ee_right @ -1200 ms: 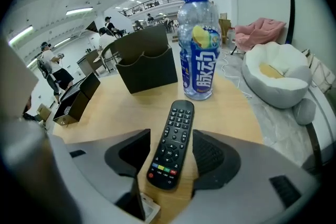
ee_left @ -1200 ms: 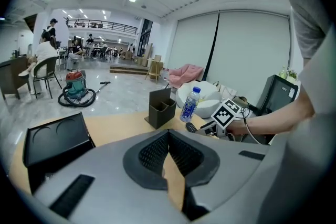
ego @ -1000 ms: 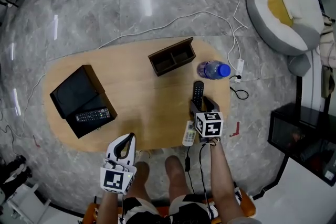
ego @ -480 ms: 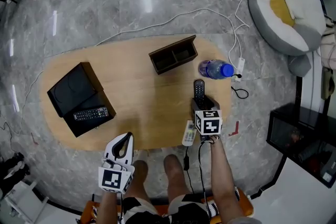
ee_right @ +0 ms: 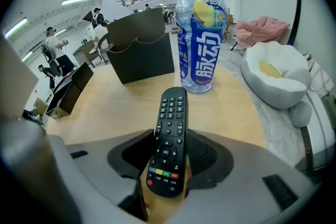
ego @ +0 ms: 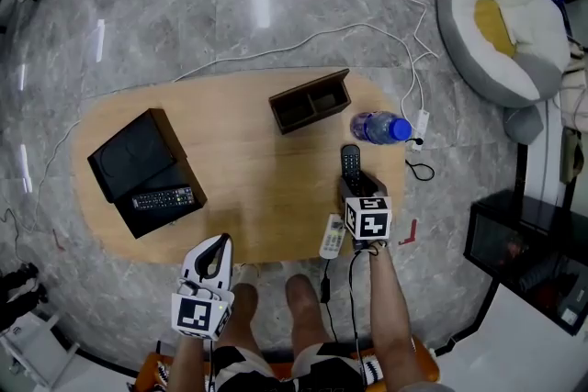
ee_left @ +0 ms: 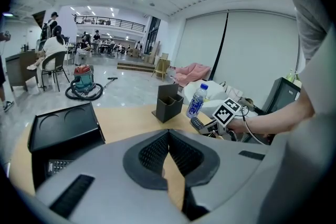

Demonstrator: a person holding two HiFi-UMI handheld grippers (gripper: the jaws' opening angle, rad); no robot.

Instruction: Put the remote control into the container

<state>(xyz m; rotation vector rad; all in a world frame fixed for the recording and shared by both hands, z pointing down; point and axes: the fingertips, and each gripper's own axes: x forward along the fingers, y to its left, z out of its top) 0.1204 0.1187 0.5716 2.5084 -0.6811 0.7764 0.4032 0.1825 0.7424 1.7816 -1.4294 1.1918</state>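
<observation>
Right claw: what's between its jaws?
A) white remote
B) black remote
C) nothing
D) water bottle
B: the right gripper view shows the black remote lying lengthwise between the jaws of the right claw, which are closing on it. A sliver of wood still shows beside the remote on one side.

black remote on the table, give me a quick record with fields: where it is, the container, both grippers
black remote: lying on table, between right gripper's jaws
right gripper: jaws closing around it, not yet clamped
container: dark, two compartments, beyond the remote, apart from it
bottle: upright, beside the container
left gripper: shut, nothing held
white remote: at table's near edge
</observation>
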